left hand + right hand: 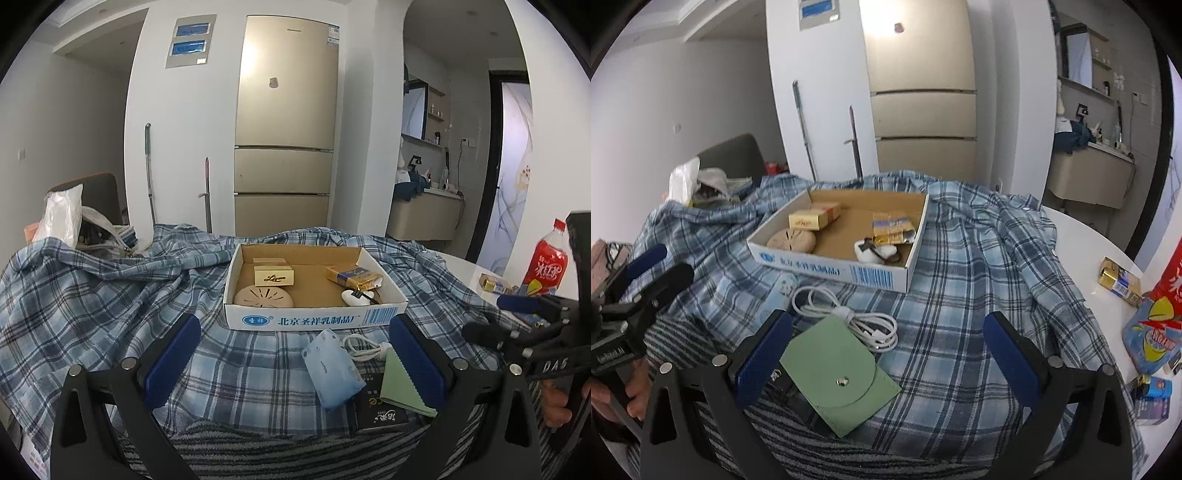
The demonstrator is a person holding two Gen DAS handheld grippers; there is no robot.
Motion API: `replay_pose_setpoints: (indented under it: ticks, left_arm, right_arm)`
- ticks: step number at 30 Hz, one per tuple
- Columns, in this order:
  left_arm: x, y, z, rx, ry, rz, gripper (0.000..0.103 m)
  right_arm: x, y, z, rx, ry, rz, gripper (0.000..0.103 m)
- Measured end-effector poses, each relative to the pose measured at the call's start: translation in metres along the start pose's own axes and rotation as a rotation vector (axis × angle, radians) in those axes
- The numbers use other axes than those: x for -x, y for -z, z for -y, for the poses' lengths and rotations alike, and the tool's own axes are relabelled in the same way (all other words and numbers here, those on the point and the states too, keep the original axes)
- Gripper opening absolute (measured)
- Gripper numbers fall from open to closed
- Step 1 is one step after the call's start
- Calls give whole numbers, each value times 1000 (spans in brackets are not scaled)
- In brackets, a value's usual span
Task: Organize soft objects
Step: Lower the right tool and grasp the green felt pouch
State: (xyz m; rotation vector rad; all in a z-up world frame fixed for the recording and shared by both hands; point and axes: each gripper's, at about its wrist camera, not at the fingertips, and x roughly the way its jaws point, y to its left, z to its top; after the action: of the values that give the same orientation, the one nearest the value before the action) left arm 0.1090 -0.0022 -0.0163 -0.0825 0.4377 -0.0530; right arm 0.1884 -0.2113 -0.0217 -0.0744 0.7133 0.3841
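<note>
In the left wrist view the left gripper (295, 354) hung low over the plaid cloth (92, 295) with its fingers (171, 360) wide apart and nothing between them; it looked like a waiting pose, aimed at the small things in front. The light blue tissue pack (332, 369) lay just before the cardboard box (314, 317), tilted on the cloth, and beside it the white cable (364, 345) and the green pouch (400, 387), which rested partly on a black packet (380, 413); these probably were set out there to be sorted into the box. The right gripper (517, 314) appeared at the right edge, held by a hand (557, 402); a red drink bottle (546, 262) stood behind it on the white surface (461, 269).

In the right wrist view the right gripper (886, 354) also had wide, empty fingers (1015, 354); the green pouch (842, 373) lay close to the left finger, snap side up, with the coiled cable (857, 321) touching its far edge. The box (834, 266) already held small cartons and a round disc, so I judged the pouch as the likely next thing to take; the left gripper (646, 273) was well to the side.
</note>
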Motion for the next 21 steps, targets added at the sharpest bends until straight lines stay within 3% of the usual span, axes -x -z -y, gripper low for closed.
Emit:
replay_pose_setpoints:
  ticks: [5, 9, 12, 15, 21]
  left_arm:
    - [-2, 1, -2, 12, 3, -13, 103]
    - [-2, 1, 1, -3, 1, -12, 103]
    - [-3, 1, 1, 1, 2, -15, 103]
    - [-5, 1, -1, 15, 9, -26, 103]
    - [-11, 1, -5, 36, 17, -54, 103]
  right_arm:
    - [-28, -5, -1, 64, -135, -201, 103]
    - [-49, -9, -6, 176, -134, -290, 103]
    - [-62, -10, -13, 274, -283, -376, 103]
    - [-70, -8, -23, 386, -344, -402, 103]
    - [-87, -6, -31, 439, -363, -439, 99]
